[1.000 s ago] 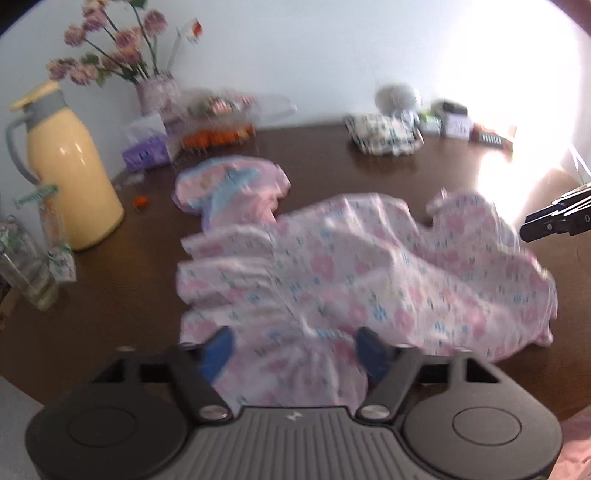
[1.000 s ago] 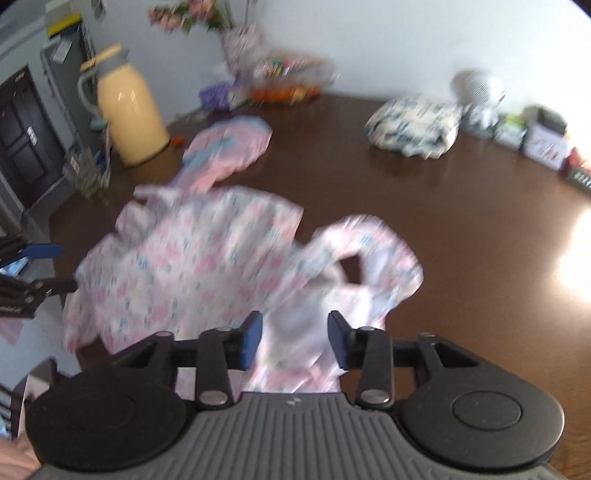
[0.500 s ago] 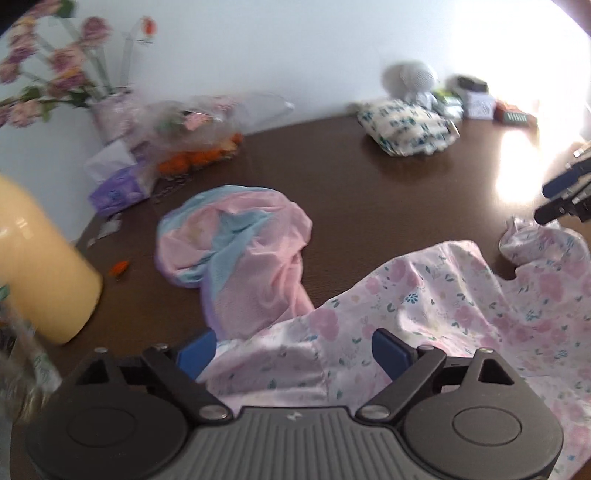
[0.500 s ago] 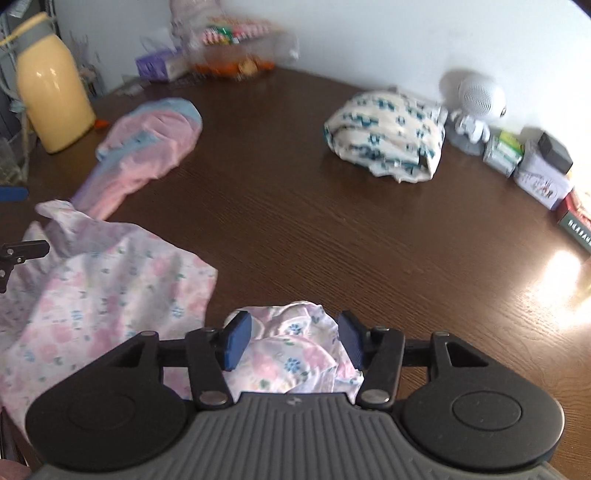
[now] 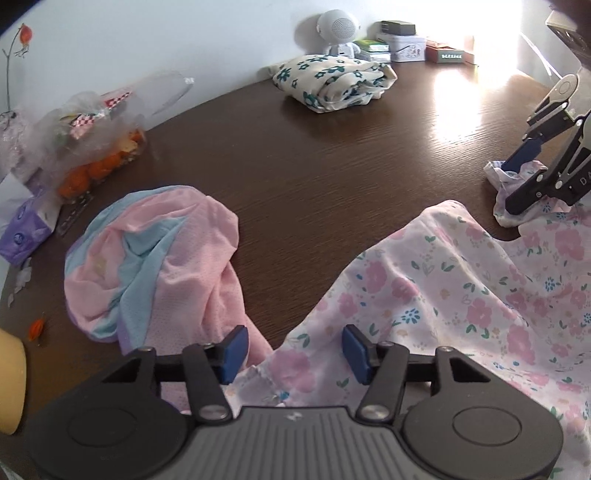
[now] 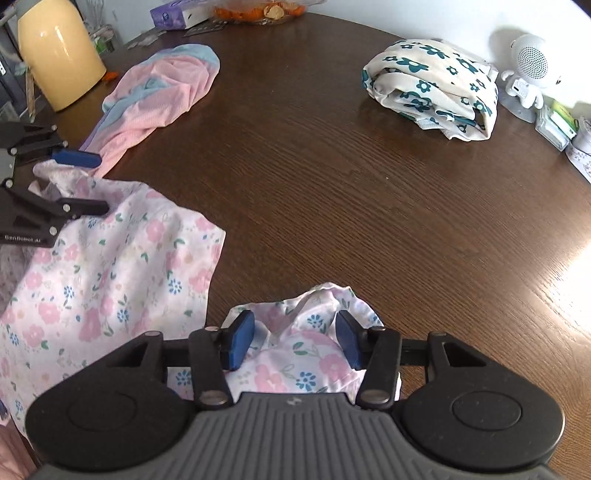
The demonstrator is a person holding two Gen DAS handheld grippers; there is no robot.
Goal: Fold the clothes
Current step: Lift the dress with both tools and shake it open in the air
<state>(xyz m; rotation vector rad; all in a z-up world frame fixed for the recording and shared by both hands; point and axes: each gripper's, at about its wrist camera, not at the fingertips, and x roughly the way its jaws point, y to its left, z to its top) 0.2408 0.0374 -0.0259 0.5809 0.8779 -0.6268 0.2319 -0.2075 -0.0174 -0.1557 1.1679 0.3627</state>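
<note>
A white garment with pink and blue flowers [image 5: 461,295] lies spread on the dark wooden table [image 5: 332,166]. One corner of it lies flat between the blue pads of my left gripper [image 5: 295,352], whose jaws are closing and do not press the cloth. In the right wrist view, a bunched end of the same garment [image 6: 303,354] fills the gap of my right gripper [image 6: 294,344]; its jaws are closing with both pads against the fabric. Each gripper also shows in the other's view: the right gripper [image 5: 511,188] and the left gripper [image 6: 88,182].
A crumpled pink and light-blue garment [image 5: 155,258] lies left of the floral one. A folded cream cloth with dark flowers [image 5: 332,85] sits at the back. A yellow jug [image 6: 59,55], a bag of oranges [image 5: 96,147], a tissue pack [image 5: 22,229], a white speaker figure [image 5: 338,29] and small boxes [image 5: 402,48] line the table's far edge.
Both grippers have dropped toward the table and moved apart. The floral garment, bunched a second ago, now lies spread out. The left jaws have narrowed.
</note>
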